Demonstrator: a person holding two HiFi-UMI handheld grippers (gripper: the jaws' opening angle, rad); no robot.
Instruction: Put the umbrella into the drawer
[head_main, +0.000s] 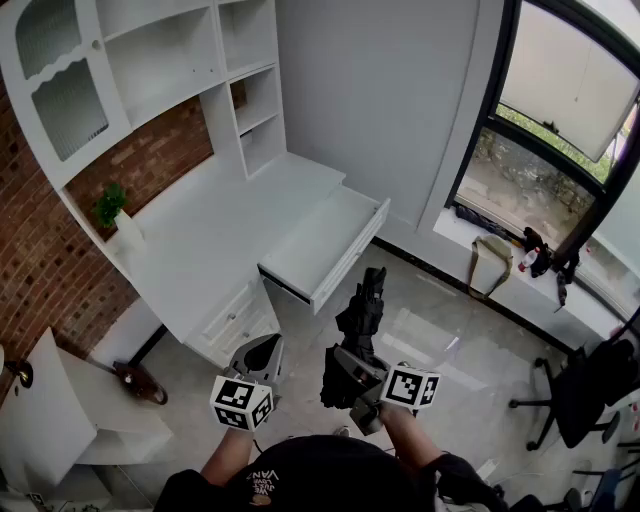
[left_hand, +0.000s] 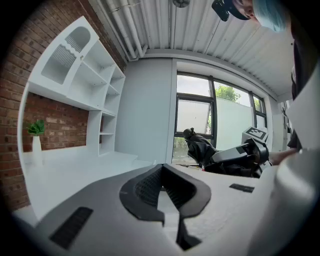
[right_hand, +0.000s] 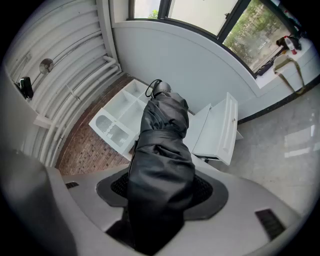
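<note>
A folded black umbrella sticks up and forward out of my right gripper, whose jaws are shut on its lower part. In the right gripper view the umbrella fills the space between the jaws of the right gripper and its strap end points at the white desk. The desk's drawer is pulled out and shows white inside; the same drawer lies beyond the umbrella. My left gripper hangs to the left, in front of the desk, jaws together and holding nothing; the left gripper sees the umbrella at its right.
The white desk carries tall shelving and a small plant in a white vase. Lower drawers sit under it. A beige bag stands on the window sill. A black office chair is at the right, a white seat at the lower left.
</note>
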